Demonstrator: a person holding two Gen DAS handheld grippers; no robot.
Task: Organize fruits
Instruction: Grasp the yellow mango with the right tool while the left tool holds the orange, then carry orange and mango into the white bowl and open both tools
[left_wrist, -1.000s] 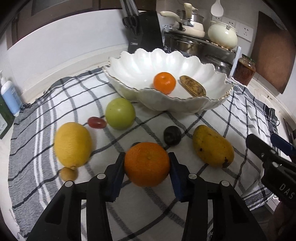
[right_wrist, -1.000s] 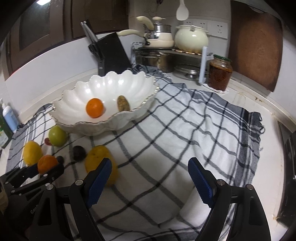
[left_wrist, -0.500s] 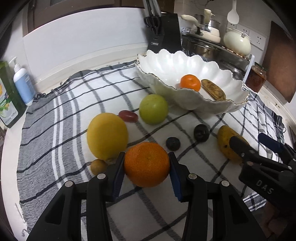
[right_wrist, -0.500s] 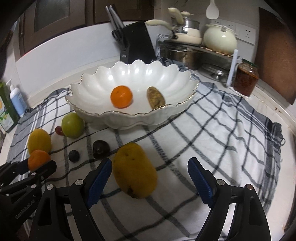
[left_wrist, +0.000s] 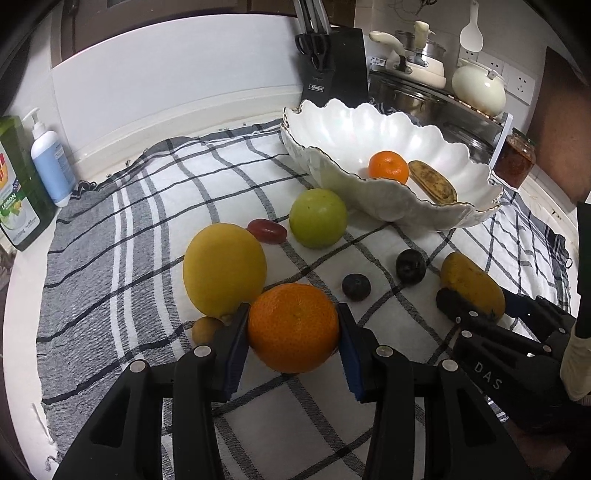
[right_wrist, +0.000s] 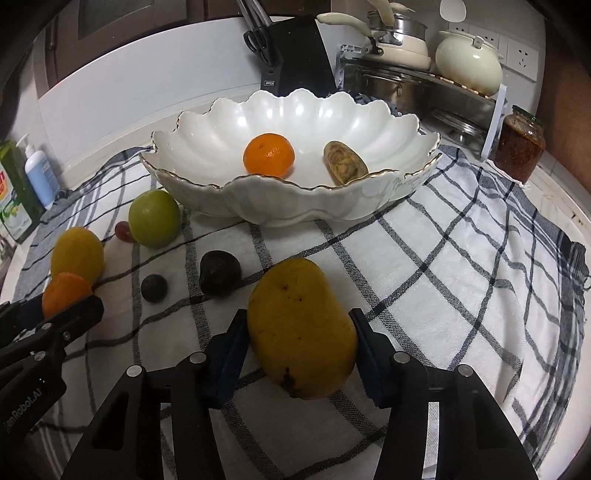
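The right gripper (right_wrist: 299, 347) has closed in around the mango (right_wrist: 301, 328) (earlier wide open), pads against its sides on the cloth (right_wrist: 443, 280). The left gripper (left_wrist: 291, 332) still clamps the orange (left_wrist: 293, 326), near the bowl (left_wrist: 332, 129).

Tangerine (right_wrist: 269, 155) left of banana (right_wrist: 345, 162) in bowl (right_wrist: 295, 210) (mango (right_wrist: 301, 328) in front).

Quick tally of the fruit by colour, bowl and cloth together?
Orange: 2, one in the left claw, one in the bowl
Yellow: 3, lemon, mango in the right claw, small round fruit
Green: 1, apple
Red: 1, grape
Dark: 2, and
Brownish: 1, in the bowl
Total: 10
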